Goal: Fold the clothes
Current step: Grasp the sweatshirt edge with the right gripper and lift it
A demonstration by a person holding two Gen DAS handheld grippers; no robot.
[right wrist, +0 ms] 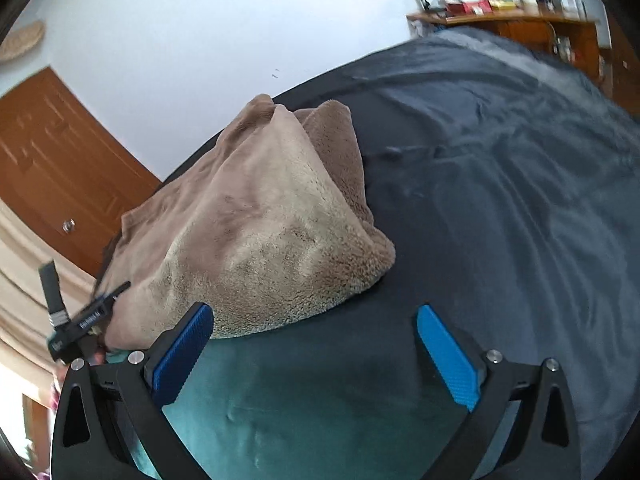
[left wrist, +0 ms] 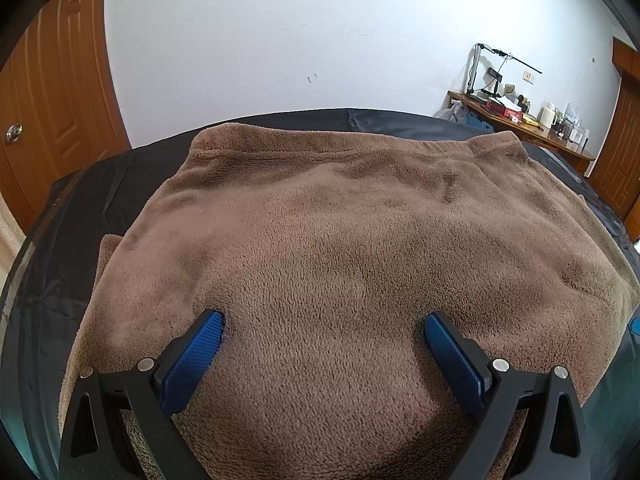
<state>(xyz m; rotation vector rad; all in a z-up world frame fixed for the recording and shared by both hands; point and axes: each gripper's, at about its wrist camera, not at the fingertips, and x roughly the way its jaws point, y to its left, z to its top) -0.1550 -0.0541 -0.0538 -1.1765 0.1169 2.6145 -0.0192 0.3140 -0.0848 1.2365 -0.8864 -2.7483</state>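
The left gripper [left wrist: 323, 330] is seen with its jaws spread wide, both blue pads [left wrist: 192, 360] pressed down into a brown fleece garment [left wrist: 340, 216] that is laid out ahead of it and to both sides. Nothing is pinched between the jaws; the fleece bulges up in the gap between them. The garment is spread over a dark sheet [left wrist: 80, 248], whose bare strip is visible to the left of the gripper and beyond the garment's far edge. A wooden door [left wrist: 52, 92] is seen far to the left, and a cluttered wooden desk [left wrist: 532, 128] far ahead to the right. The right gripper [right wrist: 314, 322] is likewise held spread, with nothing between its jaws. In its view the garment [right wrist: 260, 232] is bunched ahead and to the left, its near edge just beside the left pad [right wrist: 182, 354], while the dark sheet [right wrist: 500, 184] stretches ahead and to the right.
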